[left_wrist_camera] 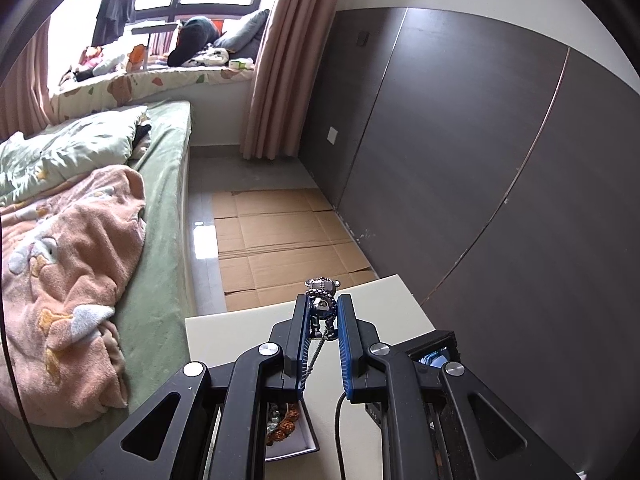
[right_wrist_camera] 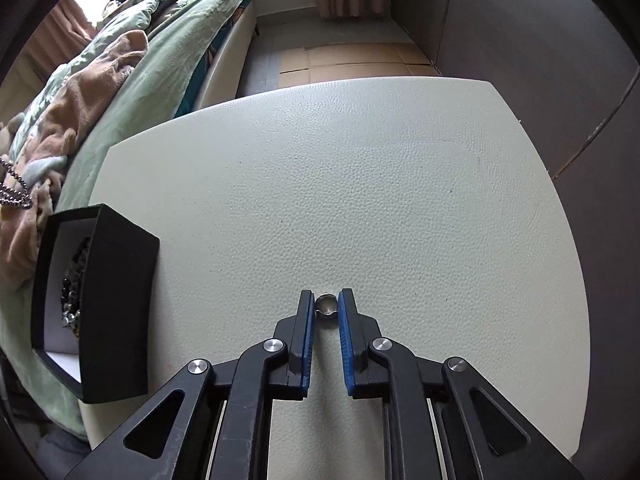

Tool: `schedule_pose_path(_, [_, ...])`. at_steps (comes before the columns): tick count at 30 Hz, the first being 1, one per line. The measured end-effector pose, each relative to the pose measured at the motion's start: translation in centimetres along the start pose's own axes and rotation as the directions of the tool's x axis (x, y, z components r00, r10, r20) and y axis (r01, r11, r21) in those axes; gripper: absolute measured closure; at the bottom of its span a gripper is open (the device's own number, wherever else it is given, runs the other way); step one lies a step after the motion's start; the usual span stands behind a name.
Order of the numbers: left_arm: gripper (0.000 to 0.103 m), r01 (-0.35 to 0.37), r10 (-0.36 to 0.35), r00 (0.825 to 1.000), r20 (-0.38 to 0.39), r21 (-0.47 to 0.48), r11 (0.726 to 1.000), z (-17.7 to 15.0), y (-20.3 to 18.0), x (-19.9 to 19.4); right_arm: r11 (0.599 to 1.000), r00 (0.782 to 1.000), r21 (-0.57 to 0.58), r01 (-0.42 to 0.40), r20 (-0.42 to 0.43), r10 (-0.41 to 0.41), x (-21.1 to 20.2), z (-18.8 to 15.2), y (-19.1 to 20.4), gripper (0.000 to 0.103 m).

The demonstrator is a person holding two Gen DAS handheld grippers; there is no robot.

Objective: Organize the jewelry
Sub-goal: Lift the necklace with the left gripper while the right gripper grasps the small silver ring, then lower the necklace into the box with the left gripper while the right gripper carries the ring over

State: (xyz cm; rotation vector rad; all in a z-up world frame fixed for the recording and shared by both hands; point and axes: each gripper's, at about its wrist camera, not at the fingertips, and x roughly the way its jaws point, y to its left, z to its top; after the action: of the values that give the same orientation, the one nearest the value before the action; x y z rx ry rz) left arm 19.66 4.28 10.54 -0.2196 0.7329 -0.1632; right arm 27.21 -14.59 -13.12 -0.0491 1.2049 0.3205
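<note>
My left gripper is shut on a silver bear pendant and holds it above the white table; its ball chain hangs down between the fingers. Part of that chain shows at the left edge of the right wrist view. My right gripper is shut on a small silver ring low over the white table. A black jewelry box stands open at the table's left edge, with dark beaded jewelry inside. The box also shows under my left gripper.
A bed with a green sheet and a pink blanket lies left of the table. Flattened cardboard covers the floor beyond it. A dark panelled wall runs along the right. A small black device sits on the table's right.
</note>
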Motion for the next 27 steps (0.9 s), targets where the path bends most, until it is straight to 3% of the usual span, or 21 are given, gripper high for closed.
schedule_pose_path(14, [0.089,-0.03,0.025,0.996,-0.086,-0.052,0.998,-3.8,3.4,2.3,0.994,0.985,-0.002,-0.111,0.131,0.111,-5.1,-1.1,0.3,0.09])
schedule_pose_path(27, [0.089,-0.053,0.044,0.99,-0.13,-0.063,0.997,-5.1,4.3,3.6,0.99,0.981,-0.011,-0.137,0.138,0.138,-5.3,-0.7,1.4,0.09])
